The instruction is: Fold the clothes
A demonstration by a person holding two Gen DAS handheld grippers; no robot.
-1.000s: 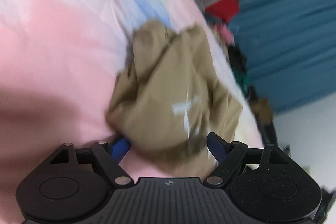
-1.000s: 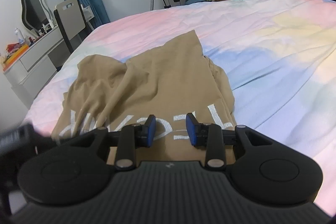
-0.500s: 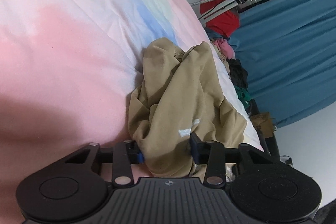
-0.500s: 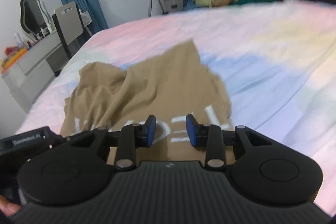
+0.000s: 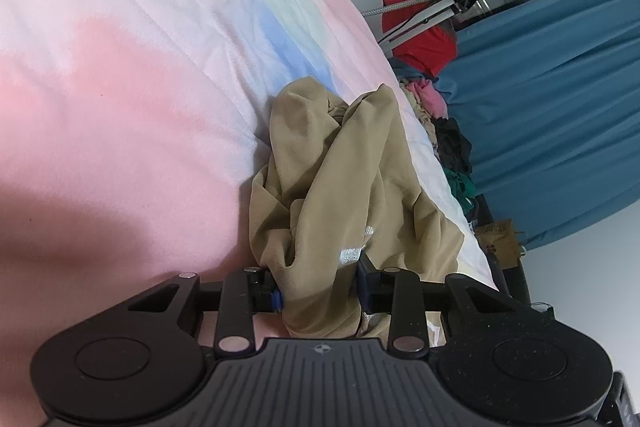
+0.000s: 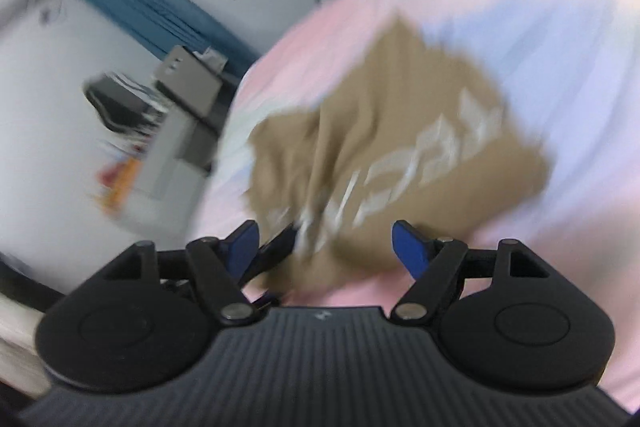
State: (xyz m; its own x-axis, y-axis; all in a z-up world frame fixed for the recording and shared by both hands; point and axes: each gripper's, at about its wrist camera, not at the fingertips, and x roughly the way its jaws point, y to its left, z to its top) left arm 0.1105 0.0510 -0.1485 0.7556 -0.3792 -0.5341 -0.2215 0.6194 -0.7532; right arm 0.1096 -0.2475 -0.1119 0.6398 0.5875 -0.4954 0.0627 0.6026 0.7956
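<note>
While the left gripper (image 5: 318, 289) pinches a thick bunched fold of the tan T-shirt (image 5: 340, 179) between its blue-padded fingers (image 5: 275, 297), the right gripper (image 6: 325, 245) has its fingers spread wide, nothing between them, hovering just over the shirt's near edge. Tan T-shirt lies on the bed, soft matte knit, crumpled into rounded ridges on the left gripper's side, flatter toward the right with white block lettering (image 6: 420, 163) across it; letters smeared by motion blur in the right wrist view, unreadable. Bedsheet (image 5: 140, 67) is pastel, pink with blue and pale yellow patches, fine wrinkle lines, slightly fuzzy texture. Right gripper's blue finger pads (image 6: 408, 247) look tapered, wedge-shaped, set on black linkage arms with metal pivots. Beyond the far edge of the bed: heaped clothes pile (image 5: 444, 131) in pink, black and green, a red garment (image 5: 424, 43) behind a metal stand (image 5: 436, 7), and pleated blue curtains (image 5: 552, 115). Right wrist view also shows a grey chair (image 6: 188, 83) and a white dresser, both heavily blurred.
</note>
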